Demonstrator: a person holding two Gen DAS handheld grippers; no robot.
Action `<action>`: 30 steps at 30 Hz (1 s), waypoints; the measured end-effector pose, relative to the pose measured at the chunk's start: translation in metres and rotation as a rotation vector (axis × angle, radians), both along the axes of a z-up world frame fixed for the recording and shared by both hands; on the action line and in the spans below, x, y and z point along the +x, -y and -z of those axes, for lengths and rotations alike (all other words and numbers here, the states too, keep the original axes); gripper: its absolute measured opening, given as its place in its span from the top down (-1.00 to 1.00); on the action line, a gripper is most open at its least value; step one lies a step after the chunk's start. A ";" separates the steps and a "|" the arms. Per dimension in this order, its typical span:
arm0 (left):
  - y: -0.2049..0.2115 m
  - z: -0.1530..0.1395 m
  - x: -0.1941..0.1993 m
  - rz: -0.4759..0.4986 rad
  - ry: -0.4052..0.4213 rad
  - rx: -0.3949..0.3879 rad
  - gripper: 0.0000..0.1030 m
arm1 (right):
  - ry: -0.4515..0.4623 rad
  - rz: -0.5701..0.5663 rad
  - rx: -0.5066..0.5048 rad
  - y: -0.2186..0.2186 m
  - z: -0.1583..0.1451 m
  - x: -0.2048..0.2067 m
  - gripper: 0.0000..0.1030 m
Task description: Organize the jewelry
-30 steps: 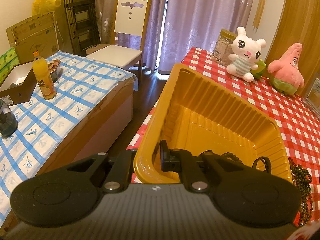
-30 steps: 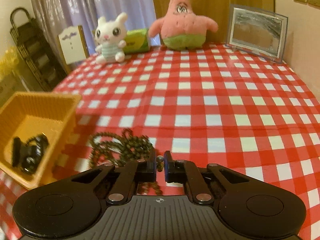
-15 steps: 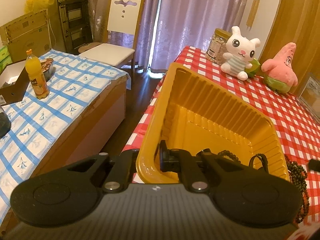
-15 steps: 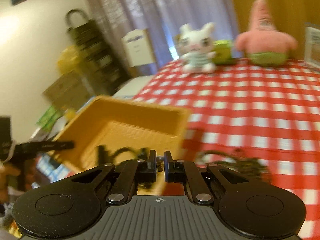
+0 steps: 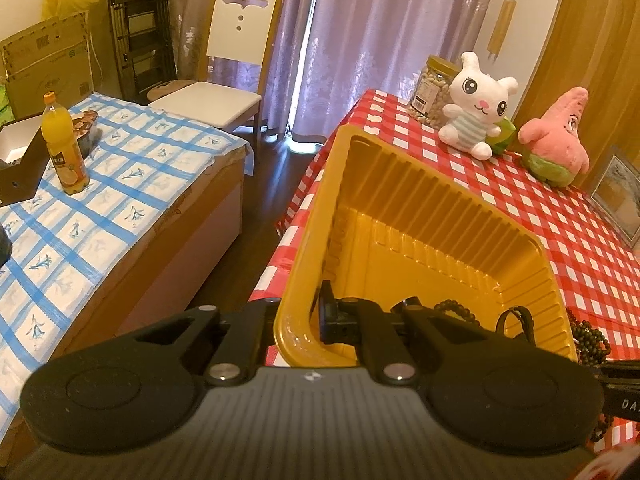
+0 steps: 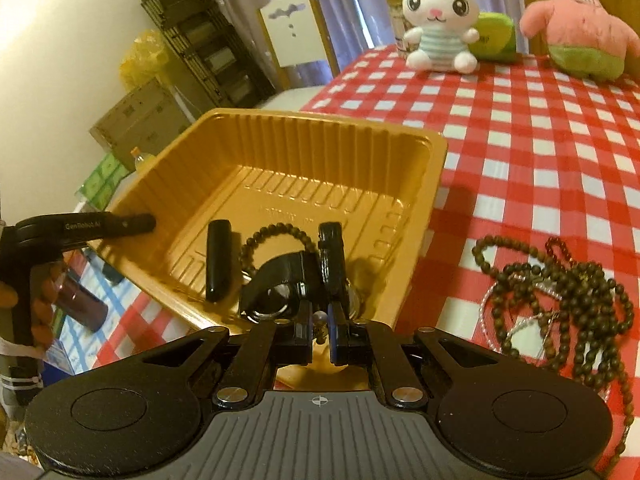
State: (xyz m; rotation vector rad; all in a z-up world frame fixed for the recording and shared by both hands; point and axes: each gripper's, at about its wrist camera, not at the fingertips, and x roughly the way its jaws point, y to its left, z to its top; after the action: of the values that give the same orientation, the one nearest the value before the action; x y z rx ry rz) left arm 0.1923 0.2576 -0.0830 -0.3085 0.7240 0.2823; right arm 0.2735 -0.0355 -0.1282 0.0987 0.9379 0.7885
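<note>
Item: gold tray (image 6: 416, 184), at the table's near left corner, its long axis running toward the far edge. The left gripper (image 5: 298, 316) has its jaws pinched on the tray's near-left rim, steadying it.

Contents: a bead bracelet (image 6: 276, 232), a black watch (image 6: 296, 276) and a black stick (image 6: 218, 260) lying lengthwise on the tray floor.

In hand: the right gripper (image 6: 320, 326) hovers over the tray's near rim, jaws nearly closed on a small bead or pendant piece; what trails from it cannot be told.

Outstanding: a tangle of bead necklaces (image 6: 560, 300) on the red checked tablecloth (image 6: 540, 140), just beside the tray's right wall.

Step, as judged: carrying a piece to the tray. Next calls for letting go over the tray floor, then fetching the tangle.
</note>
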 end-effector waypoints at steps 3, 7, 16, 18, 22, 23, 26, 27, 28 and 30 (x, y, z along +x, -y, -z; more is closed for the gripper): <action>-0.001 0.000 0.002 0.006 0.000 -0.002 0.88 | -0.013 0.009 0.003 0.002 -0.003 -0.002 0.82; -0.003 0.001 0.002 0.013 -0.001 0.000 0.88 | 0.023 0.053 0.038 0.018 -0.017 -0.012 0.70; -0.009 0.001 -0.002 -0.001 -0.010 0.015 0.87 | 0.031 0.283 -0.022 0.102 -0.017 -0.019 0.66; -0.012 0.000 -0.003 -0.010 -0.011 0.017 0.86 | 0.038 0.313 -0.065 0.117 -0.014 -0.019 0.66; -0.017 -0.001 -0.006 -0.036 -0.014 0.017 0.86 | 0.032 0.357 -0.114 0.141 -0.009 -0.021 0.65; -0.017 -0.001 -0.006 -0.041 -0.014 0.019 0.86 | 0.030 0.364 -0.124 0.145 -0.008 -0.020 0.64; -0.016 -0.002 -0.006 -0.050 -0.016 0.021 0.85 | 0.035 0.370 -0.157 0.148 -0.005 -0.020 0.51; -0.016 -0.002 -0.007 -0.053 -0.016 0.022 0.85 | 0.039 0.369 -0.162 0.148 -0.003 -0.022 0.47; -0.016 -0.001 -0.007 -0.057 -0.016 0.024 0.85 | 0.042 0.369 -0.162 0.149 -0.002 -0.021 0.44; -0.015 -0.001 -0.007 -0.063 -0.016 0.024 0.85 | 0.048 0.369 -0.158 0.151 0.000 -0.019 0.43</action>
State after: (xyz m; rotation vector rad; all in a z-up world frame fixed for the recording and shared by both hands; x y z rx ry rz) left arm 0.1852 0.2727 -0.0816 -0.3067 0.7272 0.3533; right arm 0.2549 -0.1869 -0.1281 0.1109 0.8999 0.3733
